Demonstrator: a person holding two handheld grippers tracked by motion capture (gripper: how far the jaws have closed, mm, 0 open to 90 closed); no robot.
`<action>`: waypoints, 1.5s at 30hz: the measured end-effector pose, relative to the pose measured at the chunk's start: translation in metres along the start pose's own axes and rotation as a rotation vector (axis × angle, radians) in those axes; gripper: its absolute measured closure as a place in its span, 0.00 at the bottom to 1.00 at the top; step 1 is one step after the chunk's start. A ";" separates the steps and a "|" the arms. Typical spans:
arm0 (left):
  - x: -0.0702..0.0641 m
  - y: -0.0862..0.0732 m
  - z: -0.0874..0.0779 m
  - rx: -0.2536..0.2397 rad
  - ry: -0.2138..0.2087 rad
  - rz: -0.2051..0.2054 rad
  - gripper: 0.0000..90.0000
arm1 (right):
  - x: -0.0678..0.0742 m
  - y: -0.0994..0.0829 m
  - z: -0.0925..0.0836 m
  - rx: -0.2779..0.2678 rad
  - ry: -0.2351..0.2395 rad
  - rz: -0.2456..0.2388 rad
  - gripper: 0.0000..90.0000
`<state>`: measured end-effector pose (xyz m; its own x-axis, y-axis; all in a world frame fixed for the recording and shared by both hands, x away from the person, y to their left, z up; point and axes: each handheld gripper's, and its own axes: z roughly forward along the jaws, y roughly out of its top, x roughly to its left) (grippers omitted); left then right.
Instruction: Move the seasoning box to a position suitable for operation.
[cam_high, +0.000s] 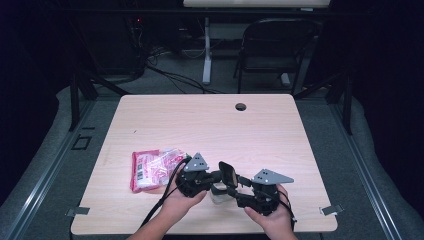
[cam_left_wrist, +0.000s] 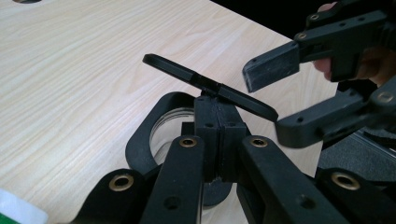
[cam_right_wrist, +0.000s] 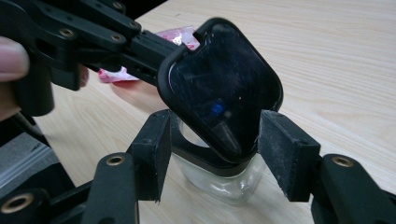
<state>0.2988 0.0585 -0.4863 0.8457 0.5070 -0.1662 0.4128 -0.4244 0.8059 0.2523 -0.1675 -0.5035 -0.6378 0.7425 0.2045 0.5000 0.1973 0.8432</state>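
The jar (cam_right_wrist: 219, 179) is clear glass with a black rim and a black rounded-square flip lid (cam_right_wrist: 224, 88), raised and tilted. It stands on the counter (cam_high: 210, 125) at lower centre of the high view. The left tool (cam_left_wrist: 215, 119) is clamped shut on the lid's edge. The right tool (cam_right_wrist: 212, 149) is spread wide beside the jar, pads clear of it. A red-and-white packet (cam_high: 150, 167) lies at left; its print is illegible.

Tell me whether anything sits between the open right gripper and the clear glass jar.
Nothing visible does: the right gripper straddles the clear glass jar, pads apart. The black flip lid, pinched by the left gripper, stands raised above.
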 end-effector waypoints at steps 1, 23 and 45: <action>0.000 0.001 0.000 0.006 0.000 0.001 0.99 | 0.000 0.000 0.001 0.005 -0.007 -0.003 0.49; 0.010 0.001 0.004 -0.006 0.047 -0.017 0.87 | -0.003 -0.005 0.012 -0.004 -0.067 0.012 0.55; 0.034 -0.016 0.033 0.085 0.104 -0.053 0.78 | -0.003 -0.005 0.008 -0.028 -0.081 0.008 0.62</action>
<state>0.3323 0.0581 -0.5231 0.7842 0.6035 -0.1442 0.4869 -0.4545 0.7459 0.2565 -0.1657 -0.5128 -0.5840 0.7935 0.1712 0.4874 0.1741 0.8556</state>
